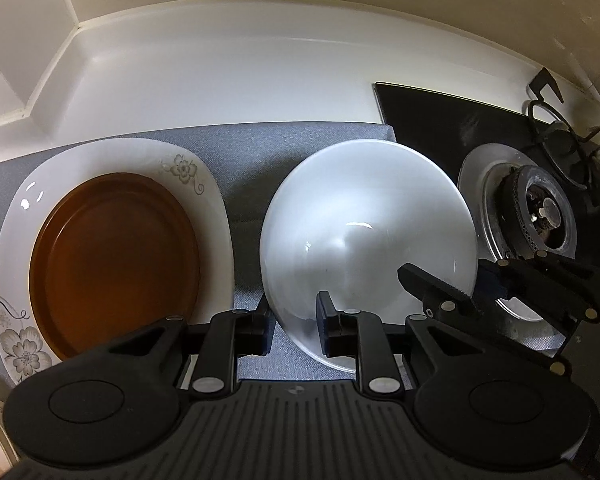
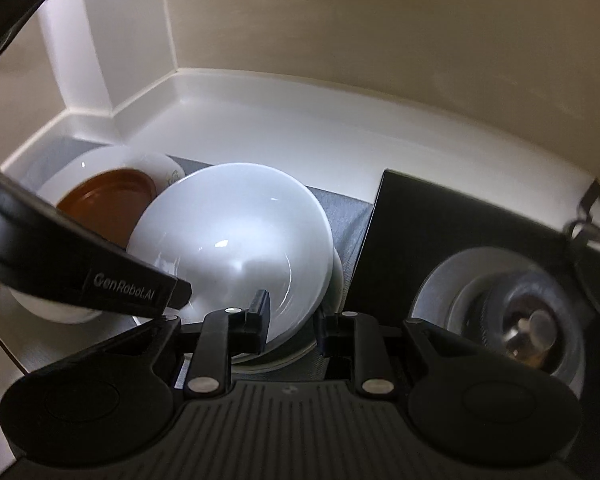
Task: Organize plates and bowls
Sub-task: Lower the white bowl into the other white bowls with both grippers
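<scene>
Both grippers, left (image 1: 293, 326) and right (image 2: 288, 320), pinch the white bowl's (image 1: 364, 216) rim between their fingers; left of the bowl a brown plate (image 1: 112, 256) rests on a floral plate (image 1: 16, 240).

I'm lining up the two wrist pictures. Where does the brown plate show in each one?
Left wrist view: the brown plate lies at left centre, resting on the white flowered plate.
Right wrist view: the brown plate is at left, partly hidden behind the white bowl and the left hand-held gripper's finger.
Shared landmark: the stove burner, at right in both.
</scene>
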